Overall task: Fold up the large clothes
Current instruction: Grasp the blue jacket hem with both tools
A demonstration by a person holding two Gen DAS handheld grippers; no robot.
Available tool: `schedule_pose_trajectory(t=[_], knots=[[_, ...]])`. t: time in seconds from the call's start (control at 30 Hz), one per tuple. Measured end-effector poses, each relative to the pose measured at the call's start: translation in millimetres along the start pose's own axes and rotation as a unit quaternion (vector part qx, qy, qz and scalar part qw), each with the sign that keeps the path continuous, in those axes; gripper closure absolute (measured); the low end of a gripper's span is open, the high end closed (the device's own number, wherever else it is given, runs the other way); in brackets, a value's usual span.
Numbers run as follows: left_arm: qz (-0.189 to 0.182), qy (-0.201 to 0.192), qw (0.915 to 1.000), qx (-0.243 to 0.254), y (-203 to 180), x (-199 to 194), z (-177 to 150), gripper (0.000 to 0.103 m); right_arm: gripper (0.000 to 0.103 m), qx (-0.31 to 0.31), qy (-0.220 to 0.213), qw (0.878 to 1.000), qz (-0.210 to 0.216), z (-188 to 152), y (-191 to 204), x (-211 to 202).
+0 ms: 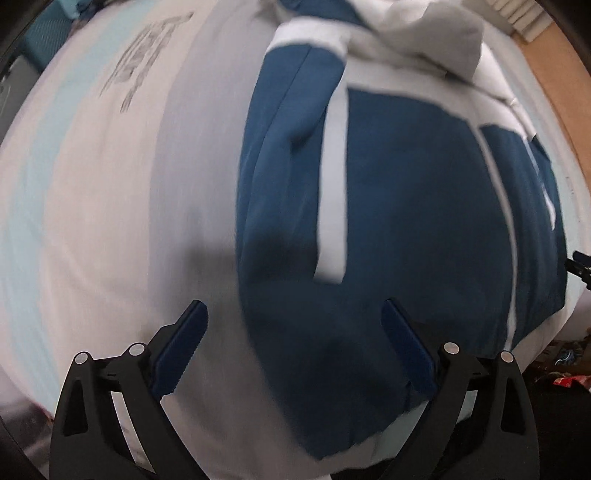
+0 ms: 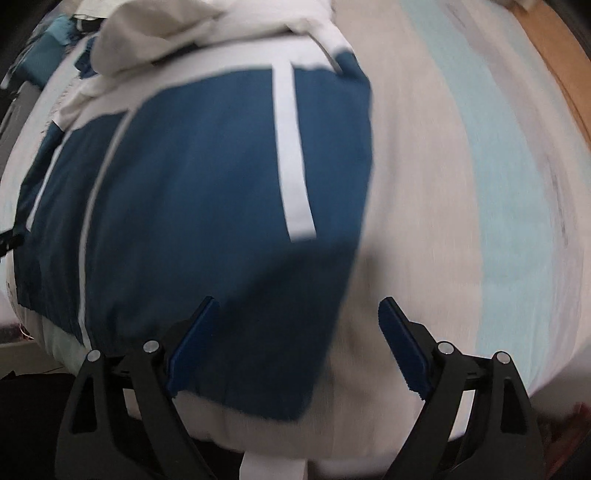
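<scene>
Bedding in pale grey, white and light-blue stripes covers the bed [image 1: 110,206], and on it lies the jacket [image 1: 406,221], blue with white bands, its white hood [image 1: 417,33] bunched at the far end. Both views are blurred. Above the jacket's near hem, the left gripper [image 1: 293,325] hangs released, jaws wide, nothing between them. Over the jacket's other near corner, the right gripper [image 2: 299,321] is likewise spread and empty. Wooden floor [image 2: 554,55] shows beyond the bed.
</scene>
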State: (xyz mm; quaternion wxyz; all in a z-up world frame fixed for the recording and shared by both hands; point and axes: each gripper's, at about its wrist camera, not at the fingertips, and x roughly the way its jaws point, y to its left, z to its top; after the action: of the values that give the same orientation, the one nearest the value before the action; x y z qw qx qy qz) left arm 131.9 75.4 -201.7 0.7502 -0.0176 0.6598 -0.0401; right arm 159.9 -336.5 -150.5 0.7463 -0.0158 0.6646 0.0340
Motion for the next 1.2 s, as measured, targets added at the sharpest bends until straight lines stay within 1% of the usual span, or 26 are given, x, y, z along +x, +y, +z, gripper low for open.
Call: schedule_pose_trajectory(t=[0.2,0.27,0.33,0.4,0.5,0.6,0.67,0.7,0.77,0.8,0.87,0.9,0.97,1.0,1.07,1.1,1.13,1.17,1.2], knots=[[-0.006,0.016,0.9996,-0.022,1.1,7.2,-17.1,0.010,0.021,0.007,0.028,0.999,0.023,-18.8,5.9,15.9],[-0.013,0.024,0.9991,-0.033,1.1,9.0,-22.9,0.010,0.025,0.007,0.039,0.999,0.034,-23.8,10.4,21.1],[-0.016,0.026,0.9987,-0.039,3.4,10.4,-29.0,0.010,0.026,0.006,0.045,0.998,0.042,-28.7,14.5,25.0],[-0.024,0.034,0.9975,-0.058,7.7,14.6,-35.6,0.010,0.026,0.006,0.050,0.998,0.046,-33.2,17.3,28.7],[-0.029,0.033,0.9951,-0.089,15.6,19.8,-42.5,0.010,0.026,0.009,0.063,0.997,0.048,-39.3,19.9,39.8],[-0.031,0.033,0.9947,-0.092,11.8,20.9,-42.3,0.010,0.025,0.014,0.066,0.997,0.046,-40.2,18.5,45.2],[-0.034,0.037,0.9953,-0.083,6.9,20.4,-45.4,0.010,0.026,0.019,0.068,0.996,0.048,-40.4,16.4,45.7],[-0.034,0.040,0.9955,-0.079,5.0,20.3,-47.2,0.010,0.027,0.020,0.069,0.996,0.050,-40.8,15.9,45.3],[-0.042,0.046,0.9942,-0.088,4.8,19.7,-50.2,0.011,0.034,0.017,0.069,0.996,0.053,-39.2,17.1,43.8],[-0.046,0.048,0.9937,-0.090,3.6,19.5,-50.7,0.011,0.036,0.015,0.070,0.996,0.052,-36.7,18.7,43.1],[-0.053,0.053,0.9934,-0.087,1.0,18.5,-53.4,0.012,0.047,0.018,0.076,0.995,0.054,-35.4,19.9,40.9],[-0.052,0.057,0.9937,-0.080,-0.9,18.5,-55.8,0.014,0.049,0.018,0.078,0.995,0.052,-35.7,21.5,37.8],[-0.046,0.067,0.9948,-0.062,-13.3,17.7,-57.6,0.027,0.058,0.008,0.081,0.996,0.039,-33.3,35.2,34.0],[-0.043,0.070,0.9951,-0.054,-15.5,17.9,-58.4,0.031,0.061,0.003,0.081,0.996,0.032,-32.7,39.6,32.7],[-0.048,0.078,0.9943,-0.055,-18.3,19.8,-59.0,0.048,0.068,0.006,0.082,0.996,0.028,-31.2,44.8,29.9],[-0.053,0.081,0.9938,-0.054,-18.3,19.9,-59.0,0.052,0.070,0.010,0.083,0.996,0.029,-30.4,46.7,27.8],[-0.058,0.084,0.9936,-0.050,-22.6,19.3,-57.7,0.059,0.076,0.015,0.082,0.996,0.032,-29.7,45.8,26.0],[-0.060,0.085,0.9937,-0.042,-21.8,18.0,-57.4,0.071,0.080,0.022,0.082,0.996,0.040,-29.1,42.8,23.6],[-0.064,0.087,0.9936,-0.034,-23.1,16.5,-57.4,0.077,0.083,0.026,0.082,0.995,0.046,-27.4,34.6,17.2]])
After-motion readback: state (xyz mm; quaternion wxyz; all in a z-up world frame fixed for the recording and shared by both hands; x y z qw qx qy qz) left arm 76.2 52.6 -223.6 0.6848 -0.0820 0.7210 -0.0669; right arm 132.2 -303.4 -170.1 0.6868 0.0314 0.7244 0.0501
